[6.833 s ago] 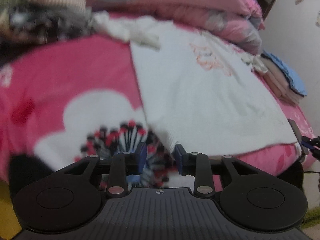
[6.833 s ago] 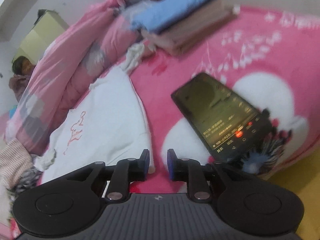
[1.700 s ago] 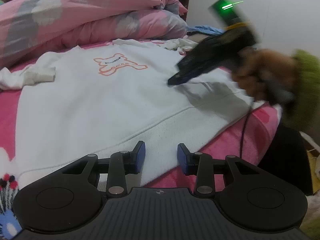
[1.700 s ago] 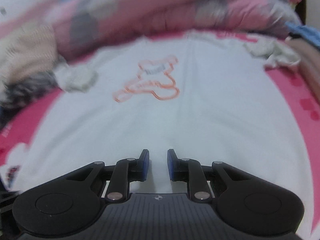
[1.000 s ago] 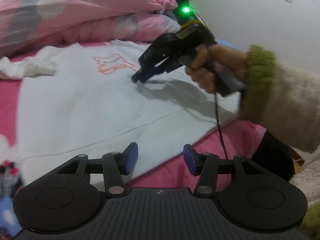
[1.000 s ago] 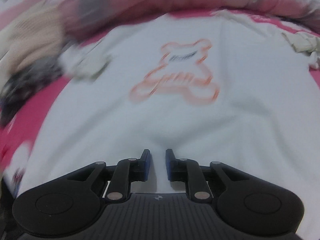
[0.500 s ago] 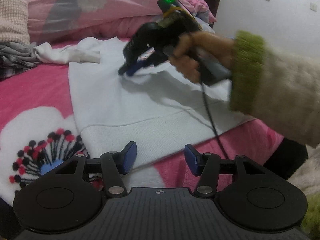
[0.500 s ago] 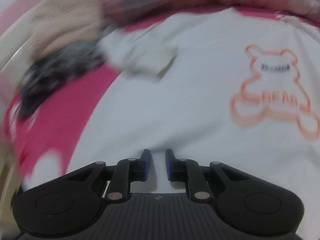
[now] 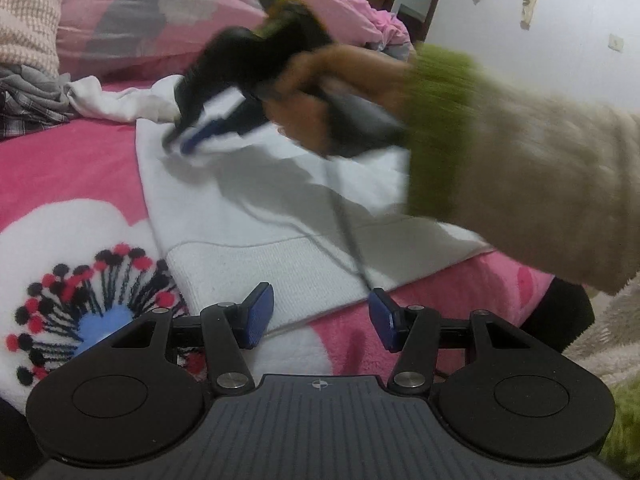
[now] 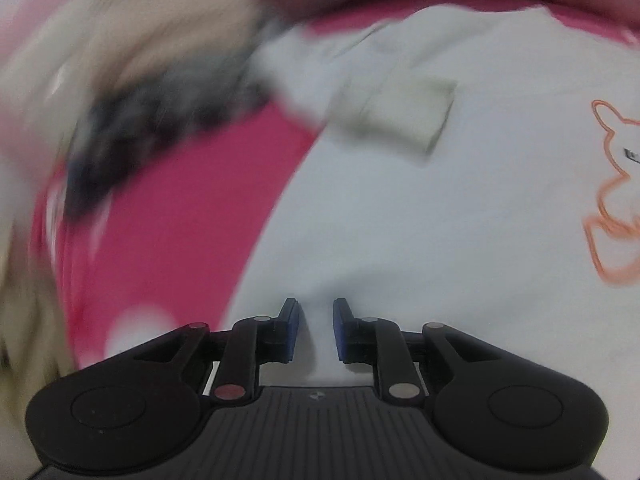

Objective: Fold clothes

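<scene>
We have the white top (image 9: pixel 256 200) spread flat on the pink bed (image 9: pixel 68 168), its hem at the near edge. Our left gripper (image 9: pixel 318 318) hovers half open and empty above the hem. Our right gripper (image 10: pixel 316 330), its jaws opening with a ridge of cloth between them, works near the left sleeve (image 10: pixel 396 116). We judge smoothing nearly done; next comes folding the sleeve inward.

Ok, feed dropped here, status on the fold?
Left tool open over hem, empty. Right tool opening, white sweatshirt fabric between its pads. Sweatshirt flat on pink blanket. Clothes pile beside sleeve.
</scene>
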`<act>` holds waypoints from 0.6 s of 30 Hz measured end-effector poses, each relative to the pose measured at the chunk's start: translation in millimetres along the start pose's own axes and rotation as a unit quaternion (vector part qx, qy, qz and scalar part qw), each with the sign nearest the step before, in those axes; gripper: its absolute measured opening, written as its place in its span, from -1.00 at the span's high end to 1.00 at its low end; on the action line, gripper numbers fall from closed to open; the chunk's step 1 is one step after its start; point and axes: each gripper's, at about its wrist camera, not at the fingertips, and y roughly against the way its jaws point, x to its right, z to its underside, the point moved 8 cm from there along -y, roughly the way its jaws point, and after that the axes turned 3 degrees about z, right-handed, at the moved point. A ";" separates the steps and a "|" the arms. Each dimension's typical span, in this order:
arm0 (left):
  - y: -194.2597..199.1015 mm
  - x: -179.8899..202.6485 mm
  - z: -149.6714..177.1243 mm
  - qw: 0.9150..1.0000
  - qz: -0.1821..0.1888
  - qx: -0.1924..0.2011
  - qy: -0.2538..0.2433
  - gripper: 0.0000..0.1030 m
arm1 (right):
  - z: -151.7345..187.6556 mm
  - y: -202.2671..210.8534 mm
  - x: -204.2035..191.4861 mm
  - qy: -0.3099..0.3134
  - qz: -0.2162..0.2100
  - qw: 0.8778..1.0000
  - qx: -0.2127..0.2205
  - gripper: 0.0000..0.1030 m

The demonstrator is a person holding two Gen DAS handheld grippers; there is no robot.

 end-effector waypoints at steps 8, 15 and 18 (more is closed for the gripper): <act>5.1 -6.0 0.8 1.000 0.024 0.006 0.018 -0.03 | 8.8 52.8 -5.4 0.021 -0.044 0.999 0.008 0.51; 8.4 -6.1 2.4 1.000 0.020 0.003 0.023 -0.03 | 33.3 7.9 -27.5 0.085 -0.028 0.996 -0.016 0.42; 11.6 -5.1 2.9 1.000 0.012 -0.001 0.018 -0.03 | 14.0 -0.4 -46.9 0.064 -0.052 0.996 0.040 0.42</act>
